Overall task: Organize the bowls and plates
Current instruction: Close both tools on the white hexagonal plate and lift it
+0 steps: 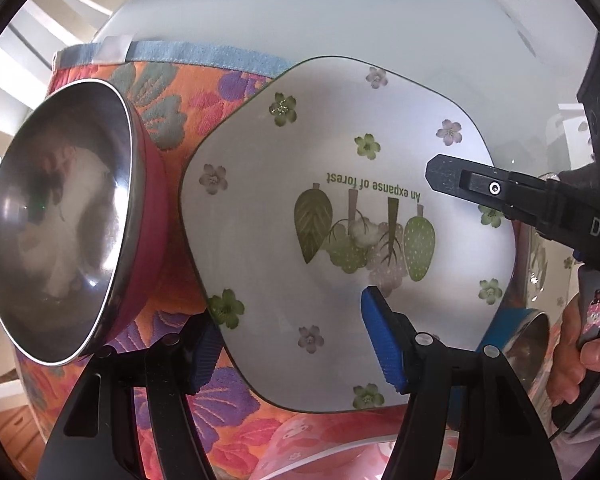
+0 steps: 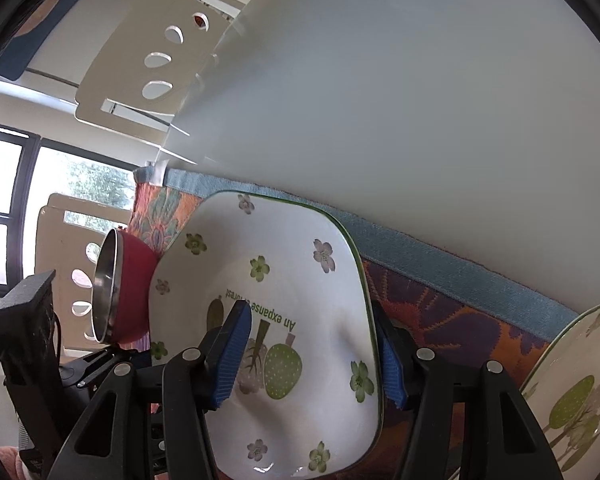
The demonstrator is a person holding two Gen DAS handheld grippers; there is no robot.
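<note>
A white square plate (image 1: 340,208) printed with flowers and green trees is in the middle of both views, over the flowered cloth (image 1: 172,112). My right gripper (image 2: 312,364) is shut on the plate's (image 2: 284,264) rim, one pad on its inner face and the other behind its edge. In the left wrist view one black finger (image 1: 460,180) of that gripper lies on the plate. My left gripper (image 1: 294,348) stands open astride the plate's near edge, one pad outside it and one over it. A steel bowl with a red outside (image 1: 68,216) stands left of the plate.
A steel bowl with a blue outside (image 1: 528,332) sits partly under the plate's right side, and a pink dish (image 1: 300,448) shows at the bottom. A second tree-printed plate (image 2: 572,380) is at the right. White table (image 2: 420,80) lies beyond the cloth, with chairs (image 2: 140,64) behind.
</note>
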